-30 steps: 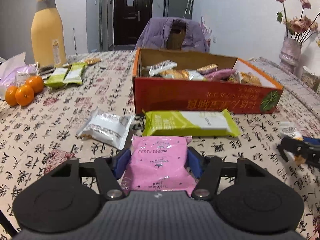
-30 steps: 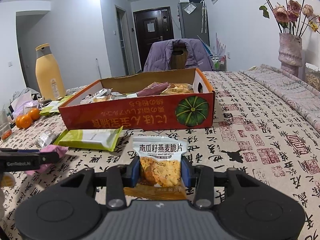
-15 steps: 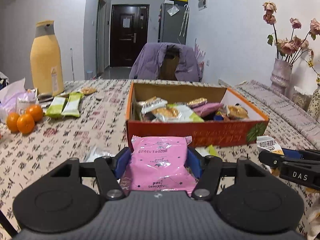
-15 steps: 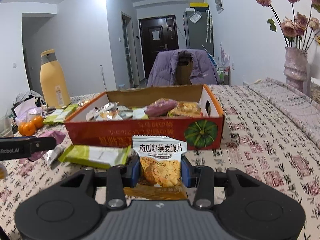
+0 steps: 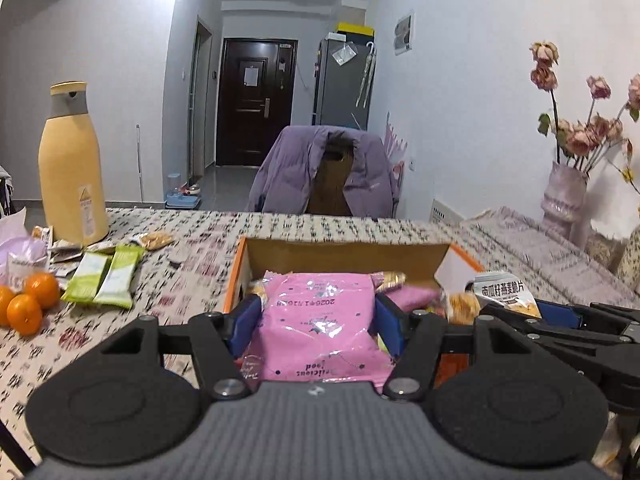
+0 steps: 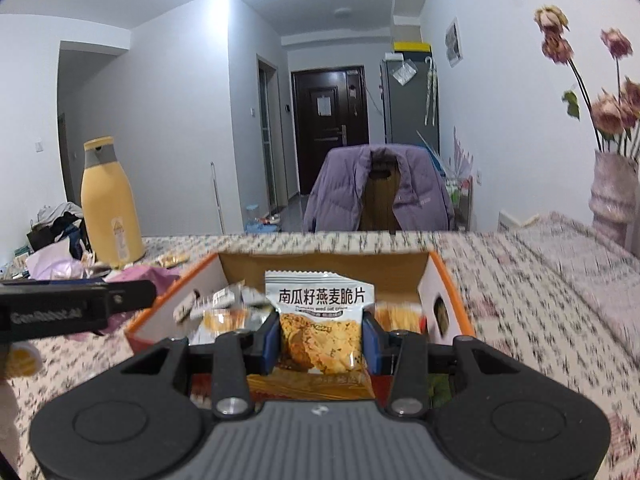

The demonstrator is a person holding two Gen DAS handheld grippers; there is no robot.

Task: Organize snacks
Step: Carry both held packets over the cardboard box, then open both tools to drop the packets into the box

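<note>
My left gripper (image 5: 318,320) is shut on a pink snack packet (image 5: 320,328), held in the air over the near edge of the orange cardboard box (image 5: 340,252). My right gripper (image 6: 320,330) is shut on a white and orange oat crisp packet (image 6: 320,320), also lifted above the box (image 6: 320,266). Several snack packets lie inside the box. In the left wrist view the right gripper (image 5: 532,314) with its oat packet (image 5: 502,292) shows just to the right. The left gripper's arm (image 6: 72,304) crosses the left side of the right wrist view.
A yellow bottle (image 5: 72,164), two green packets (image 5: 106,276), oranges (image 5: 28,300) and loose wrappers sit at the table's left. A vase of dried flowers (image 5: 564,196) stands at the right. A chair with a purple jacket (image 5: 324,172) is behind the table.
Both grippers rose from the table with their packets and moved forward over the box. The green and silver packets on the table dropped out of sight below.
</note>
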